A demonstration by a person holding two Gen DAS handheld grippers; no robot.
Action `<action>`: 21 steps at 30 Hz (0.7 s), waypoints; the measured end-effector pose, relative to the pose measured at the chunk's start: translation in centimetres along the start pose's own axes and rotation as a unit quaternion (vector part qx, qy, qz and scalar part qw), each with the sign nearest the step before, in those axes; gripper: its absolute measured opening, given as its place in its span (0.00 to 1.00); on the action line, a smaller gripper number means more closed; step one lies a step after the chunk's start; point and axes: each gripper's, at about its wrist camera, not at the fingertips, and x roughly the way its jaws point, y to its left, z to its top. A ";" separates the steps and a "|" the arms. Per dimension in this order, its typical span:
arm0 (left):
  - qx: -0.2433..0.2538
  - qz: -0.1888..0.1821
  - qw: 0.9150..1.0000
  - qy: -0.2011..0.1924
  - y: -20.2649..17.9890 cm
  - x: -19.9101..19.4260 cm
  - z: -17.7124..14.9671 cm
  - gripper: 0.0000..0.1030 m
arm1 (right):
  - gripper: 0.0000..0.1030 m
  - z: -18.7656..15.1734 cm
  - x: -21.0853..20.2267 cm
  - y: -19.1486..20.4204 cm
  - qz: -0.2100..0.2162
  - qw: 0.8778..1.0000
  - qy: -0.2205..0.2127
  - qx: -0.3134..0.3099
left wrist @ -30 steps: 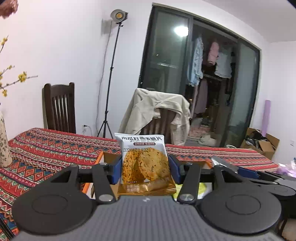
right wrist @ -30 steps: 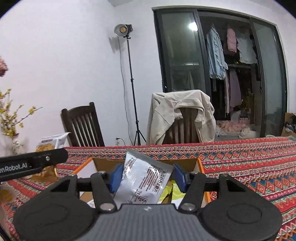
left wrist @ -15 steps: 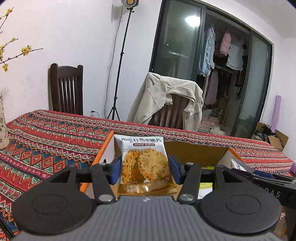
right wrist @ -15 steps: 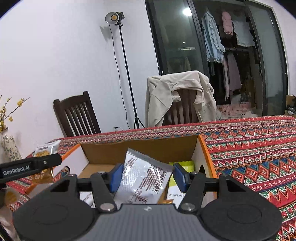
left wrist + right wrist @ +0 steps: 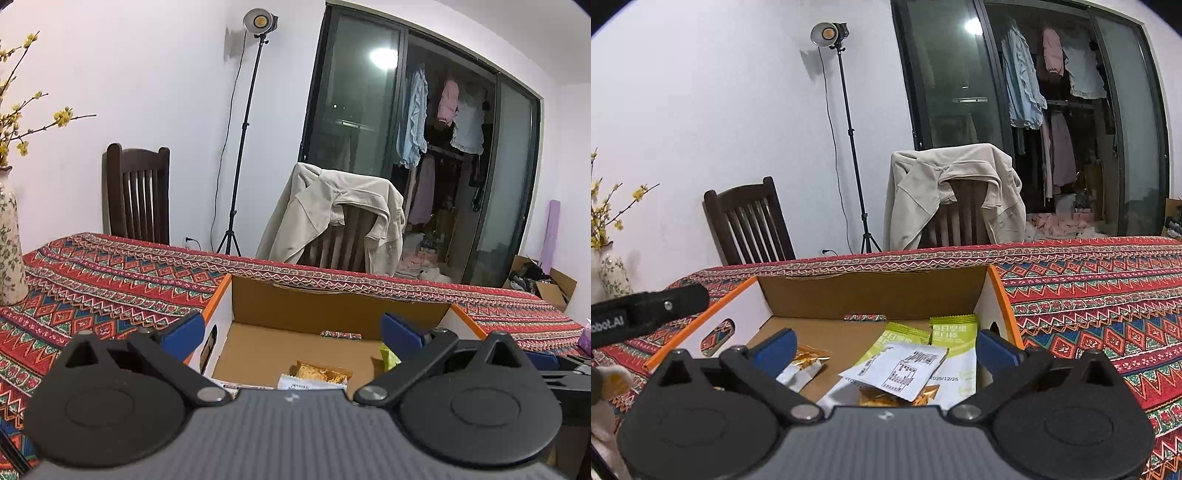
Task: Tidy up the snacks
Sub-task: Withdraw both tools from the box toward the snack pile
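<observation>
- As both claws sprang apart over the cardboard box (image 5: 871, 295), each let go its load.
- Left gripper (image 5: 291, 332): jaws opening, nothing between; cracker packet (image 5: 321, 371), held a second earlier, lay on the box floor at 6 o'clock.
- Right gripper (image 5: 884, 345): jaws opening, empty; silver packet (image 5: 901, 369) rested atop green packets (image 5: 955, 347).
- Judgement: two snacks boxed; both claws free.

My left gripper (image 5: 291, 332) is opening over the cardboard box (image 5: 332, 310), nothing between its jaws. A snack packet (image 5: 321, 373) lies inside.

Sharp, lamp-lit (image 5: 259, 21) (fisheye-bowed edges)
</observation>
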 end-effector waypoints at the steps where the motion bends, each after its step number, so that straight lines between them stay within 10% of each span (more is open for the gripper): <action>1: -0.002 -0.001 1.000 0.000 0.0 -0.1 0.1 1.00 | 1.00 0.0 -0.3 0.1 0.001 1.000 -0.001 0.000; 21: 0.014 -0.020 1.000 -0.006 0.2 -8.4 0.3 1.00 | 1.00 -0.7 -8.7 1.9 0.019 0.999 -0.018 -0.040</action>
